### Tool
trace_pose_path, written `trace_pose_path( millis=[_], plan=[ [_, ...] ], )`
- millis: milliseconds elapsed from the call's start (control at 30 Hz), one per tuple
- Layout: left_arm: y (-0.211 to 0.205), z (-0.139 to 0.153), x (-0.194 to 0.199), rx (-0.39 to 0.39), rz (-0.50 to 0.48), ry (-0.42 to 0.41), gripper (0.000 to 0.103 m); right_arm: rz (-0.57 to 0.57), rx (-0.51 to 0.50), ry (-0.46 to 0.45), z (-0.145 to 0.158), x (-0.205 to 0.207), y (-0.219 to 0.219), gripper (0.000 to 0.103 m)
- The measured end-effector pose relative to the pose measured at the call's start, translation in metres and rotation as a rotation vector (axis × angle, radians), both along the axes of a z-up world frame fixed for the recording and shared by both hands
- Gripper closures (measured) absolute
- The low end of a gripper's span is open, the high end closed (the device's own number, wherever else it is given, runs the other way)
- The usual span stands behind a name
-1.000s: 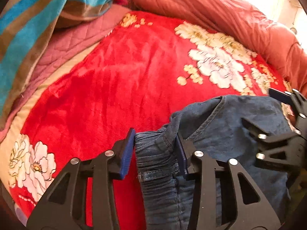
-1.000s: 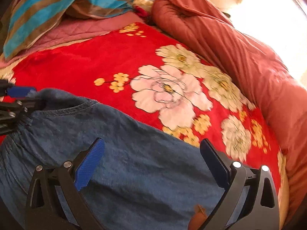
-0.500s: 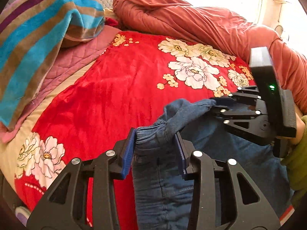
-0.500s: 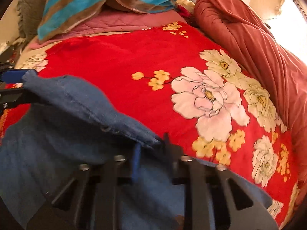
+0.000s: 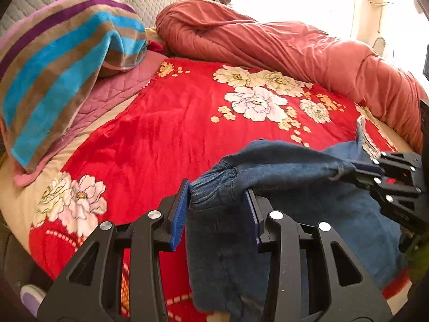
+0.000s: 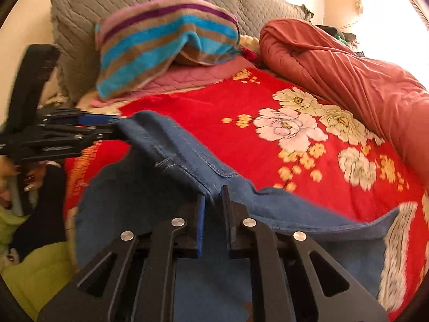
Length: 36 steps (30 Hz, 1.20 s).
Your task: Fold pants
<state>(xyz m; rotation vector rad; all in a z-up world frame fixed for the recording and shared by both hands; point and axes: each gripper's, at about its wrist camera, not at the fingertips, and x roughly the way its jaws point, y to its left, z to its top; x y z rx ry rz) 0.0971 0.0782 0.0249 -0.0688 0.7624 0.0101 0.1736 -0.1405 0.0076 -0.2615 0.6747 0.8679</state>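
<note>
Blue denim pants [image 5: 289,187] hang between my two grippers above a red floral blanket [image 5: 166,139]. My left gripper [image 5: 218,204] is shut on the elastic waistband at one corner. My right gripper [image 6: 213,201] is shut on the top edge of the pants [image 6: 171,155] at the other end. The right gripper also shows at the right of the left wrist view [image 5: 367,170], and the left gripper at the left of the right wrist view [image 6: 107,126]. The cloth is lifted and stretched between them; its lower part hangs down out of view.
A striped blue, brown and purple towel [image 5: 61,61] lies on a pink quilt [image 5: 112,94] at the back left. A rolled rust-red duvet [image 5: 281,45] runs along the far right side. A grey padded headboard [image 6: 112,8] stands behind. Yellow-green cloth [image 6: 34,273] lies low left.
Both grippers have lifted the pants up off the blanket and back toward me. The right gripper, open a second ago, has shut on the top edge.
</note>
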Motion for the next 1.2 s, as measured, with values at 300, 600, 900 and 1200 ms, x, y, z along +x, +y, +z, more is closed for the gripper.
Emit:
trace_pose_path(
  millis=[300, 600, 900, 1200],
  plan=[
    [-0.011, -0.001, -0.038, 0.0, -0.033, 0.006, 0.073, 0.019, 0.027, 0.061, 0.003, -0.069, -0.014, 0.094],
    [-0.014, -0.01, -0.062, 0.015, -0.042, 0.037, 0.072, 0.064, 0.006, 0.132, -0.01, -0.11, -0.009, 0.094],
    [-0.006, -0.028, -0.081, -0.014, -0.009, 0.097, 0.061, 0.081, -0.046, 0.199, -0.035, -0.124, 0.0, 0.094],
    [0.017, -0.013, -0.115, -0.047, 0.104, 0.058, 0.055, 0.128, -0.07, 0.198, -0.039, -0.131, 0.006, 0.094]
  ],
)
